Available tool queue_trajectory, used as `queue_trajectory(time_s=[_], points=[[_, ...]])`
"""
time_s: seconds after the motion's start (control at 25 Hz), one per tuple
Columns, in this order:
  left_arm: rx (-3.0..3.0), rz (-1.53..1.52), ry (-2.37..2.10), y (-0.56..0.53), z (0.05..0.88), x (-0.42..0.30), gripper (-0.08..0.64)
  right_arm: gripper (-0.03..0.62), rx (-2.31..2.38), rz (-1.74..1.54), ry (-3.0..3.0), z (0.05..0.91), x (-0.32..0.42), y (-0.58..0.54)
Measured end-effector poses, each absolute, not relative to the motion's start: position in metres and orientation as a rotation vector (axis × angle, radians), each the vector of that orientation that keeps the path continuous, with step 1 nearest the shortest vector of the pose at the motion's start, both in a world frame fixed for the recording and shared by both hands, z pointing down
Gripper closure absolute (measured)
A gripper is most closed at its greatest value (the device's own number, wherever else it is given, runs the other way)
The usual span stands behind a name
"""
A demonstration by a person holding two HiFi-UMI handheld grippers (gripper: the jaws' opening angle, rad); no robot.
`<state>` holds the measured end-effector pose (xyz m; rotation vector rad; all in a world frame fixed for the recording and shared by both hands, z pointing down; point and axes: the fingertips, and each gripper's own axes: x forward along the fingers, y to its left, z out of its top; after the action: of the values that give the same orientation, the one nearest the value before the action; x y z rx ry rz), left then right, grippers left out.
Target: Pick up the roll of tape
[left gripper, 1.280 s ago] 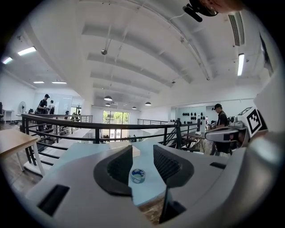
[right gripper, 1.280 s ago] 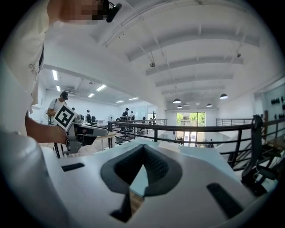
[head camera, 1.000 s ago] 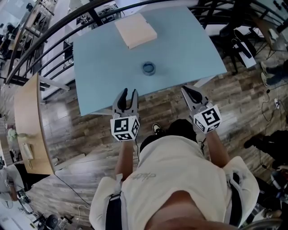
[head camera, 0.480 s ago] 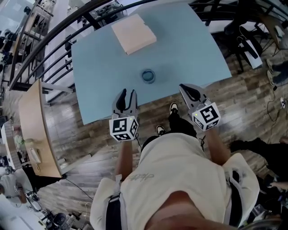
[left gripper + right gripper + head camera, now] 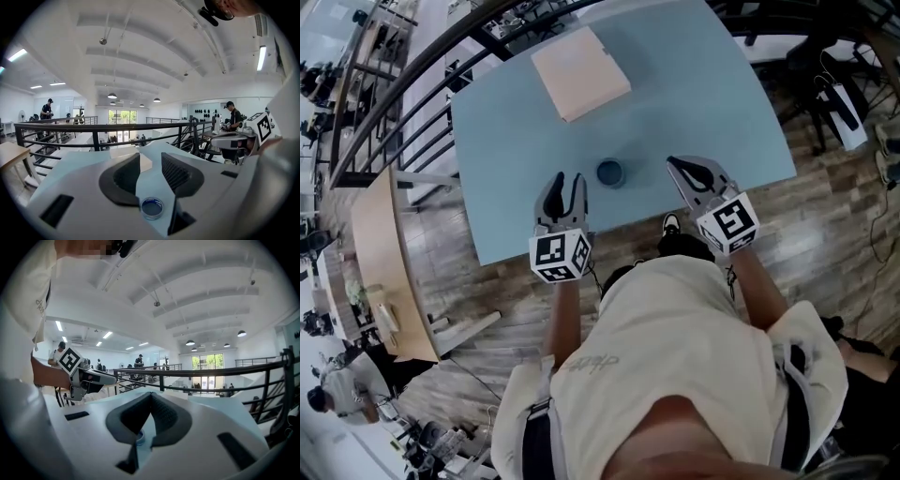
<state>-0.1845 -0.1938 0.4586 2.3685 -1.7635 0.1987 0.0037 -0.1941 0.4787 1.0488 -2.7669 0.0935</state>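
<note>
Left gripper view shows 2 dark ribbed fingers point(image 5: 179, 174) parted with a clear gap, nothing between them. The left gripper point(image 5: 150, 158) hovers above the small, round, dark-blue roll of tape point(image 5: 152, 208), which lies flat near the front edge of the pale blue table point(image 5: 694, 103), between both tools. The right gripper point(image 5: 151, 395) has its tips pressed together and is empty. A tan square block point(image 5: 580, 72) sits well apart. I judge this the approach: next, lower the left jaws astride the roll, then close.
</note>
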Motion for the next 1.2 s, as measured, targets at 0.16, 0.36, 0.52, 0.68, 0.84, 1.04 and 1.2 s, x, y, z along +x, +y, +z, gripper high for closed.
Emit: queue_trajectory(time_s=[0.16,0.36,0.52,0.68,0.84,1.04,1.2], points=[[2.330,0.234,-1.752,-0.208,0.473,-0.177,0.413,0.586,1.008,0.120,-2.786,0.479,0.004,-0.218],[2.296,0.276,-1.722,-0.217,0.491,-0.165,0.413,0.586,0.947,0.132,-2.805,0.488,0.004,-0.234],[2.298,0.343,-1.654,-0.222,0.510,-0.158,0.413,0.586,0.925,0.185,-2.792,0.500,0.001,-0.234],[2.307,0.380,-1.588,-0.231,0.529,-0.150,0.413,0.586,0.938,0.179,-2.778,0.505,0.003,-0.237],[2.301,0.450,-1.492,-0.235,0.556,-0.146,0.413,0.586,1.010,0.220,-2.740,0.505,0.009,-0.239],[2.275,0.570,-1.364,-0.233,0.602,-0.137,0.413,0.586,1.062,0.273,-2.686,0.518,0.018,-0.239],[2.258,0.667,-1.294,-0.227,0.638,-0.134,0.413,0.586,1.079,0.298,-2.650,0.535,0.024,-0.234]])
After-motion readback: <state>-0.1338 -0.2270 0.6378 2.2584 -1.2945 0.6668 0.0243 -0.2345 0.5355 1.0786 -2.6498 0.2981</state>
